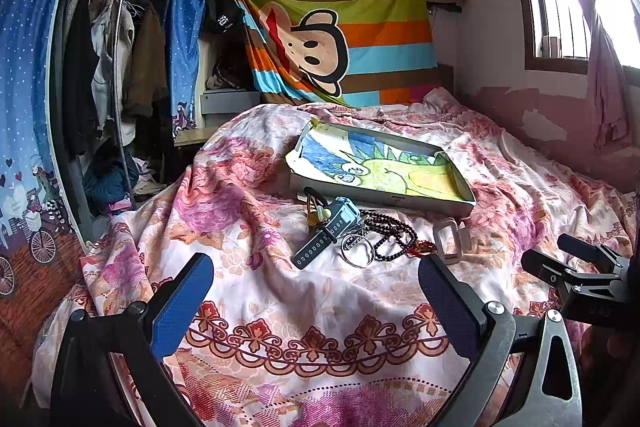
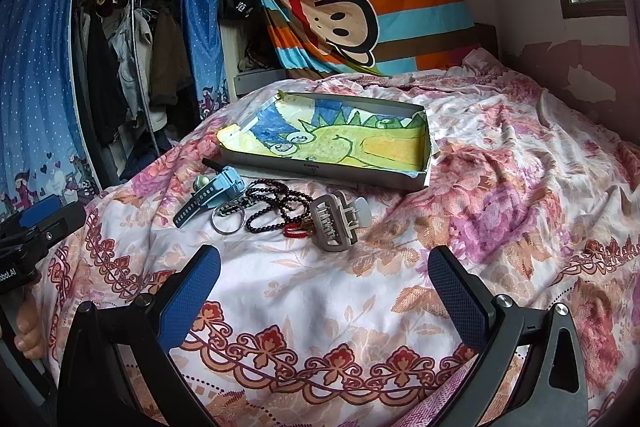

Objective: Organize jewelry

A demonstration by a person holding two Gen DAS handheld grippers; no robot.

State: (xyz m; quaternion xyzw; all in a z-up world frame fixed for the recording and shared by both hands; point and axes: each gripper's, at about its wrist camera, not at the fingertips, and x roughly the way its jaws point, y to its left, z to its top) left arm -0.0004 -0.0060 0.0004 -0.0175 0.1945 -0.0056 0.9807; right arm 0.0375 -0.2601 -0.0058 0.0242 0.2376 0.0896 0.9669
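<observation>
We find both tools idle over the floral bedspread [image 2: 320, 291]: the left gripper [image 1: 316, 291] and the right gripper [image 2: 326, 283] each stand with jaws spread wide and nothing between the pads. The jewelry lies in a loose cluster at twelve o'clock from both, just short of the shallow box [image 2: 416, 183] lined with a crayon drawing, which we take to be the destination. From the left gripper the blue watch [image 1: 326, 231] sits straight ahead, its strap running from about seven o'clock to one o'clock, with the silver rings [image 1: 357, 250] and dark bead strand [image 1: 390, 231] just beside it toward one o'clock. From the right gripper the beige claw clip [image 2: 334, 227] lies dead ahead and nearest, its long axis near upright in the frame; the watch [image 2: 212, 193] sits off toward eleven o'clock. We judge the right hand better placed for the clip, the left for the watch. The right view shows the clip's teeth and a red item [image 2: 295, 230] touching the beads; the left view shows the clip [image 1: 450, 241] only edge-on, partly behind the right-hand finger. The box is empty of jewelry; sorting is not yet begun.
</observation>
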